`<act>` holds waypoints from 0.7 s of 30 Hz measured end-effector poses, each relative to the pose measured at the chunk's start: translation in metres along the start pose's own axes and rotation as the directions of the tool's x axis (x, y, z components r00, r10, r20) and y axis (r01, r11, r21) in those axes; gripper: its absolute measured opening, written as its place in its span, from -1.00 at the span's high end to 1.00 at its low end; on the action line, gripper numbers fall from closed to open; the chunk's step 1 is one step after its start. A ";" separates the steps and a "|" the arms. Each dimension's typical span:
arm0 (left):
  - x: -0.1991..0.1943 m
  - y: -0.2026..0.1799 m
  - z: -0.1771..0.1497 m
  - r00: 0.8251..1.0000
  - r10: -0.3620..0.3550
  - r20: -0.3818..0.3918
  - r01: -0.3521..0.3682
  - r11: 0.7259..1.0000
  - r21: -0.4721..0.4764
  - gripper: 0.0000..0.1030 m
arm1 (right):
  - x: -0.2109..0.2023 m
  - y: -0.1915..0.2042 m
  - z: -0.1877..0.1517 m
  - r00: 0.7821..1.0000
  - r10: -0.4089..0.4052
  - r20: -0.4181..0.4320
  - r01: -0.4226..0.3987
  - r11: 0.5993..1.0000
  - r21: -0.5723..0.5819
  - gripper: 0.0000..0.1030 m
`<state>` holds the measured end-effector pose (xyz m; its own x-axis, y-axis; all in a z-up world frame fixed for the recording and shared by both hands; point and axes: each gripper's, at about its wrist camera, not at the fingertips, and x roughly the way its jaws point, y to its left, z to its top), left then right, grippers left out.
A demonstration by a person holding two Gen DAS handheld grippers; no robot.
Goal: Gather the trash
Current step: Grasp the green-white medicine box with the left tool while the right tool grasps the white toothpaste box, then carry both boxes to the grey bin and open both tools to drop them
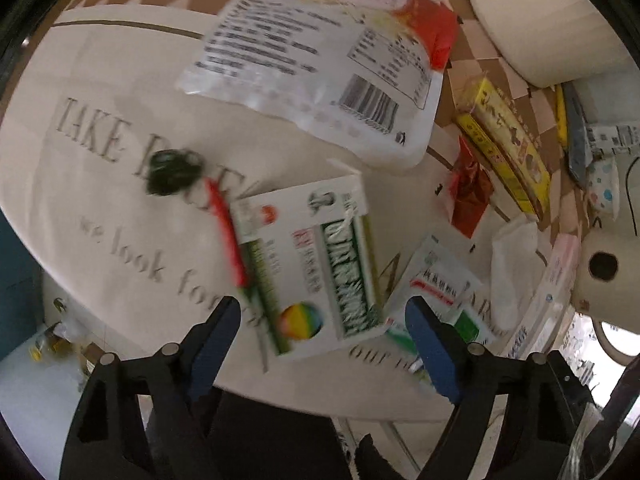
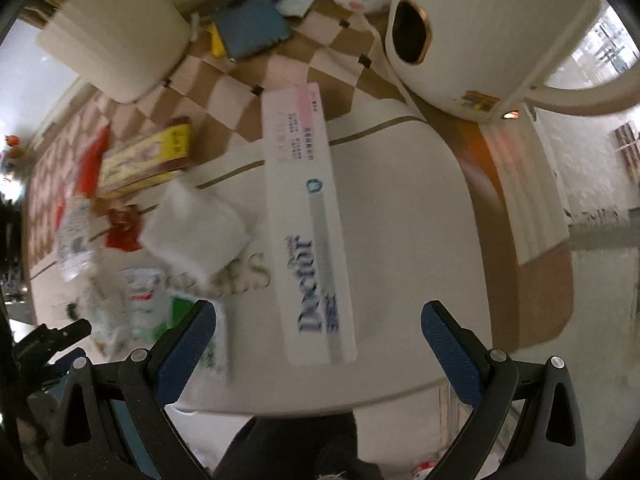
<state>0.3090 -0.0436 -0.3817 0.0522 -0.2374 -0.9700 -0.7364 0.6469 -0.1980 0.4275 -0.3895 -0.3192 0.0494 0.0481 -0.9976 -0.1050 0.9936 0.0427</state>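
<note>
Cream printed cloth (image 1: 100,208), glossy cardboard carton (image 1: 312,268), long toothpaste box (image 2: 308,224), both tools wide

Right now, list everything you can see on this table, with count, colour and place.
green-and-white box: one, between the left fingers' tips
snack bag: one, white and red, beyond the box
red chilli: one, left of the box
yellow box: one, on the checked cloth
red wrapper: one, beside the yellow box
toothpaste box: one, white and pink, ahead of the right fingers
tissue: one, white, left of it
white container: one, far right
left gripper: open
right gripper: open
</note>
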 end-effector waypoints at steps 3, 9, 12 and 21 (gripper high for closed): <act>0.009 -0.007 0.003 1.000 0.031 0.002 -0.031 1.000 -0.001 -0.52 | 0.020 0.002 0.014 1.000 -0.017 -0.007 0.017 1.000 -0.015 -0.99; 0.000 -0.022 -0.001 0.985 0.138 0.101 -0.147 0.985 0.091 -0.27 | 0.046 0.010 0.031 0.999 -0.038 -0.010 0.037 0.998 -0.050 -0.63; -0.009 -0.032 -0.016 0.959 0.216 0.182 -0.250 0.948 0.194 -0.27 | 0.056 0.016 0.034 0.999 -0.037 -0.024 0.035 0.997 -0.073 -0.16; -0.001 -0.053 -0.042 0.914 0.306 0.267 -0.381 0.872 0.307 -0.28 | 0.064 0.038 0.027 0.996 -0.078 -0.035 0.072 0.987 -0.142 0.05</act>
<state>0.3201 -0.1079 -0.3643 0.0024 0.1741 -0.9847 -0.4551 0.8770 0.1539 0.4540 -0.3461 -0.3797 0.0225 -0.0333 -0.9992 -0.2416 0.9696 -0.0377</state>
